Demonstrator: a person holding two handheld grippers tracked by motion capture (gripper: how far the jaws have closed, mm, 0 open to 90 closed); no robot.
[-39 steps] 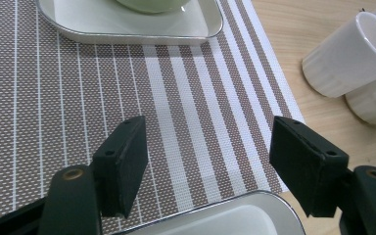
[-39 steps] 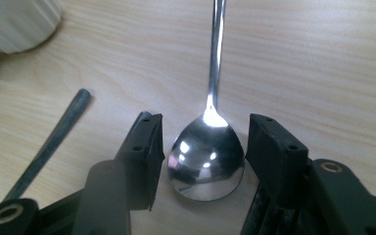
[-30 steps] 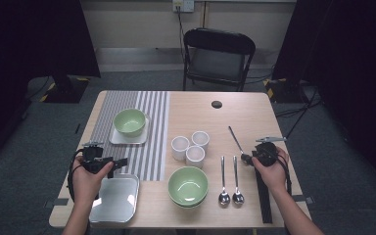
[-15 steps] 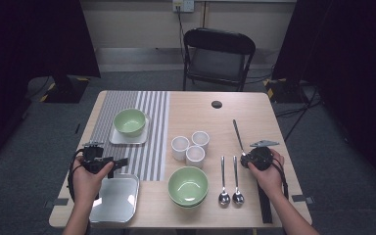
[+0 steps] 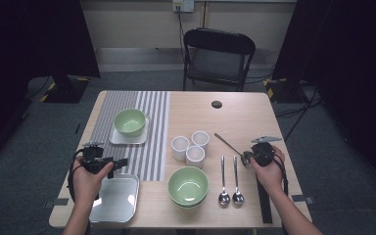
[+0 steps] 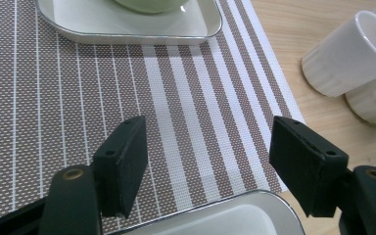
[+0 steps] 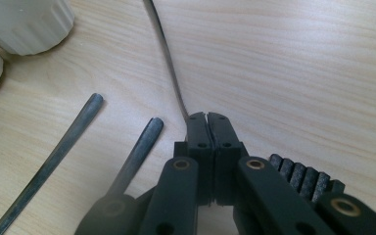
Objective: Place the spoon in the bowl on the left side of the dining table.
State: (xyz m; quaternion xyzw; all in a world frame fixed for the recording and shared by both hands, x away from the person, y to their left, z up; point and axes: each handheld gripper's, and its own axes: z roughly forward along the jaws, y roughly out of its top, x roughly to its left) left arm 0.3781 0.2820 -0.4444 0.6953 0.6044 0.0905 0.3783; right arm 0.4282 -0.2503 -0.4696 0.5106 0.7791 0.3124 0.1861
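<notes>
The right gripper (image 7: 206, 116) has just been closing its jaws, and they are now clenched on the near end of a thin dark metal utensil handle (image 7: 169, 63), probably a third spoon or a chopstick-like stick, though its far end is too small to tell. That slim dark piece (image 5: 227, 143) lies flat on the pale wooden surface (image 5: 245, 112) towards the right edge, slanting away from the right gripper (image 5: 247, 157) towards the cups. It looks light, rigid and smooth, so it will likely lift without effort but could pivot or slip between the pads when gripped so close to its tip; a hold further along the shaft would steady it better. Two steel spoons (image 5: 229, 180) lie side by side just beside it, bowls towards the near edge, close enough to be nudged. The left gripper (image 5: 108, 163) hovers near the left edge with its jaws released and nothing between them, above the brown and white striped woven placemat (image 6: 127, 88) and the rim of an empty silver metal tray (image 5: 115, 198) at the near left corner. A small pale green bowl (image 5: 129, 121) sits on a second silver tray (image 5: 120, 139) on the placemat; it appears empty. Three white ribbed cups (image 5: 190, 147) stand clustered at the middle, touching or nearly so and seemingly empty, and a stack of larger green bowls (image 5: 188, 186) rests near the near edge, the top one holding nothing.
</notes>
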